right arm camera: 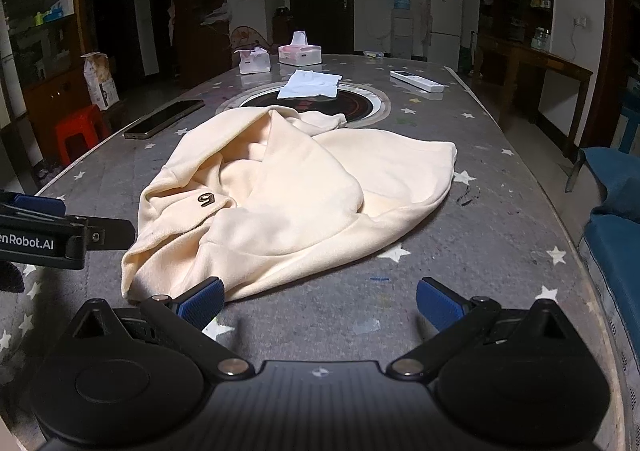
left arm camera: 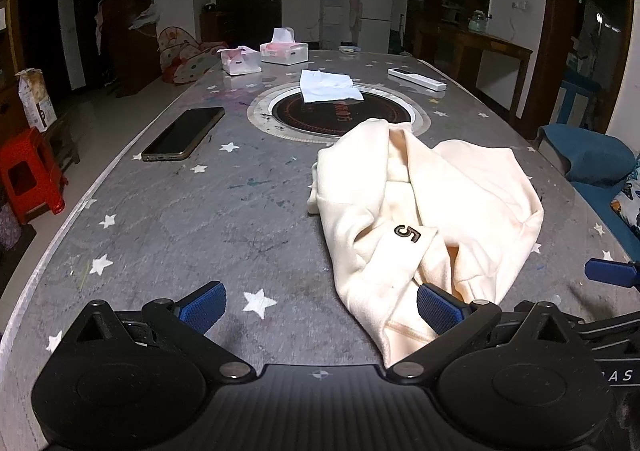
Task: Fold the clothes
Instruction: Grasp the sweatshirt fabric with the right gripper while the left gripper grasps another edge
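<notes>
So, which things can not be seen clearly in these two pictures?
- Cream garment: crumpled in both views, so its own folds hide its type and sleeves.
- Near hem: in the left wrist view, behind a finger of the left hand-held gripper.
- Dark phone: screen unreadable.
- Right hand-held gripper: in the left wrist view, cut off by the right edge.

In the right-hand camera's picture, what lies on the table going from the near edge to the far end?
Cream garment → folded white cloth → pink tissue box.
</notes>
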`<move>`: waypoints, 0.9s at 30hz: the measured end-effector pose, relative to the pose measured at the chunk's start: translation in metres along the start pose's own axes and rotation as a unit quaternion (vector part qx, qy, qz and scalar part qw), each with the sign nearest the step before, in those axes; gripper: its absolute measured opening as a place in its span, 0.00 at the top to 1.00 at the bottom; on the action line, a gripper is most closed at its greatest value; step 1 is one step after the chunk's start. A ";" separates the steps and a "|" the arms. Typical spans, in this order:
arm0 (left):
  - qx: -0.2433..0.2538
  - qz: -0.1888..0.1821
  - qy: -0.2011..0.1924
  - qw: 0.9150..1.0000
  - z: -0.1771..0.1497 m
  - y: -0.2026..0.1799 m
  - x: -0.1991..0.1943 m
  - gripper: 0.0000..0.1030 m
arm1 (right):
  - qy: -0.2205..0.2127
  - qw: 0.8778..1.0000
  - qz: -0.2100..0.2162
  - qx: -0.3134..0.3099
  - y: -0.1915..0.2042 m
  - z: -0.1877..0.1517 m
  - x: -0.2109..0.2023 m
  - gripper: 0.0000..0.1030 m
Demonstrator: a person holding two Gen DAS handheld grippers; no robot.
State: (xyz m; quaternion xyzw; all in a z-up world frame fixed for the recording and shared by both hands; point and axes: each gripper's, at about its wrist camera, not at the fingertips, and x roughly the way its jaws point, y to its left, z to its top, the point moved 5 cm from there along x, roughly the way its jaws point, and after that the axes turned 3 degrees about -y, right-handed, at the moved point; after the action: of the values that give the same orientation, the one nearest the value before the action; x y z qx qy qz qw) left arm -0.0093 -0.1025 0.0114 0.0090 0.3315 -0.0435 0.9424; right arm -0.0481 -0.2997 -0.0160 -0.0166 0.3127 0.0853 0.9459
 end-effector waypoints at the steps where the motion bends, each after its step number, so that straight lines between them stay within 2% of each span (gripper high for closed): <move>1: 0.002 0.000 0.000 1.000 0.001 0.000 0.001 0.00 | 0.000 1.000 0.000 -0.002 0.000 0.001 0.001 0.00; 12: 0.031 -0.007 -0.013 0.999 0.027 -0.005 0.014 0.00 | -0.010 1.000 0.005 -0.028 0.006 0.026 0.016 0.00; 22: 0.061 -0.009 -0.036 0.997 0.071 -0.013 0.046 0.00 | -0.017 0.999 0.022 -0.039 -0.003 0.060 0.041 0.00; 26: 0.080 -0.019 -0.045 0.996 0.088 -0.018 0.063 0.01 | -0.019 0.998 0.032 -0.045 -0.008 0.074 0.055 0.06; 27: 0.086 -0.020 -0.044 0.995 0.091 -0.019 0.068 0.05 | -0.020 0.998 0.033 -0.046 -0.009 0.077 0.059 0.10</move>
State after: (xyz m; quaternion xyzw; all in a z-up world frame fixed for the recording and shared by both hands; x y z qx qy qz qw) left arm 0.0988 -0.1307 0.0397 0.0810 0.2846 -0.0909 0.9509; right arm 0.0456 -0.2936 0.0112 -0.0482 0.2899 0.1306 0.9469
